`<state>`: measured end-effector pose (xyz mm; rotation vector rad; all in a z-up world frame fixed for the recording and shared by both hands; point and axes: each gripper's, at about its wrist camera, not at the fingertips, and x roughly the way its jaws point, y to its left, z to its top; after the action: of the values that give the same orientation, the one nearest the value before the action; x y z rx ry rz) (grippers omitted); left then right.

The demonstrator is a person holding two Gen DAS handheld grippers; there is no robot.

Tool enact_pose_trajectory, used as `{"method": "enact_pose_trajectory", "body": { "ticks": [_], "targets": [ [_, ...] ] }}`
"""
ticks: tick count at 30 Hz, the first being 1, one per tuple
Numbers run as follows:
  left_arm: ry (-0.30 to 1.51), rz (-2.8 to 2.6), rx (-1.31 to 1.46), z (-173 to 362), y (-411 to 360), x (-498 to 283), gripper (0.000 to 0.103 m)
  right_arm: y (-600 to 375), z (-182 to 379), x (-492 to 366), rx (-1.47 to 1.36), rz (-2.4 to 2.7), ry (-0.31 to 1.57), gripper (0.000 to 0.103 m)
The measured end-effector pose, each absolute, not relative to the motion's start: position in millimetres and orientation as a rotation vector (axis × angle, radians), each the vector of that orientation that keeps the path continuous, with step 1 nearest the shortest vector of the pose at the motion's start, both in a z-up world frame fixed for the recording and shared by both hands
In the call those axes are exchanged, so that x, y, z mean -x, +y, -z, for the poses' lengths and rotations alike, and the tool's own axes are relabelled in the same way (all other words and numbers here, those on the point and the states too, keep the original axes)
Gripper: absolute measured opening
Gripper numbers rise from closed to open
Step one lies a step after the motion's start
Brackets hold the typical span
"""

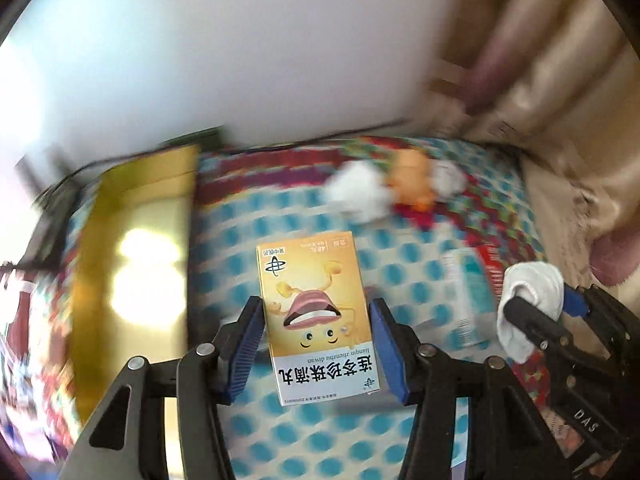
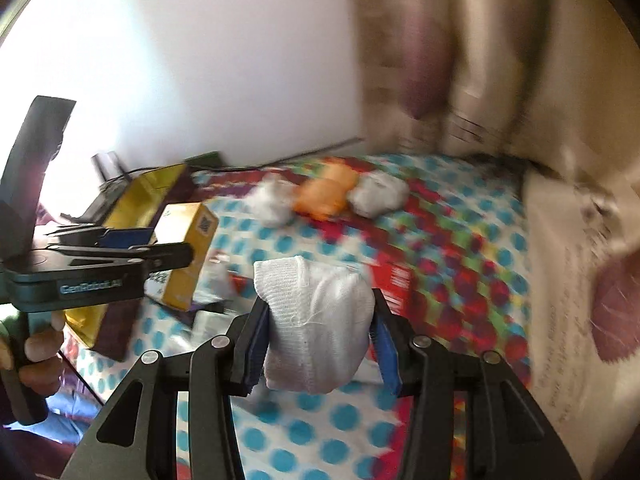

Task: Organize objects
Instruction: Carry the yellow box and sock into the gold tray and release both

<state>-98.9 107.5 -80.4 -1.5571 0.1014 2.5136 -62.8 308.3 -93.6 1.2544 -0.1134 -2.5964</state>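
My left gripper [image 1: 316,320] is shut on a yellow medicine box [image 1: 316,312] with a cartoon mouth, held above the dotted bedspread; it also shows in the right wrist view [image 2: 188,252]. My right gripper [image 2: 320,328] is shut on a white rolled sock [image 2: 316,320], which also shows at the right of the left wrist view [image 1: 532,292]. Two more white rolled socks [image 2: 272,200] [image 2: 378,194] and an orange one [image 2: 324,194] lie together at the far side of the bed.
A gold box [image 1: 136,264] lies at the left on the bed. A teal and white carton [image 1: 468,300] and a red box [image 2: 394,280] lie on the patterned bedspread [image 2: 460,248]. Beige curtains [image 2: 500,60] hang at the right, a white wall [image 1: 240,48] behind.
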Motion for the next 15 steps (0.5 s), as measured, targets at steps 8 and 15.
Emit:
{"method": "enact_pose_trajectory", "body": {
  "ticks": [8, 15],
  "targets": [
    [-0.002, -2.711, 1.679, 88, -14, 59, 0.055, 181, 75, 77, -1.107, 2.368, 0.031, 0.044],
    [-0.079, -2.712, 1.726, 111, -61, 51, 0.055, 89, 67, 88, -1.043, 2.237, 0.087, 0.044]
  ]
}}
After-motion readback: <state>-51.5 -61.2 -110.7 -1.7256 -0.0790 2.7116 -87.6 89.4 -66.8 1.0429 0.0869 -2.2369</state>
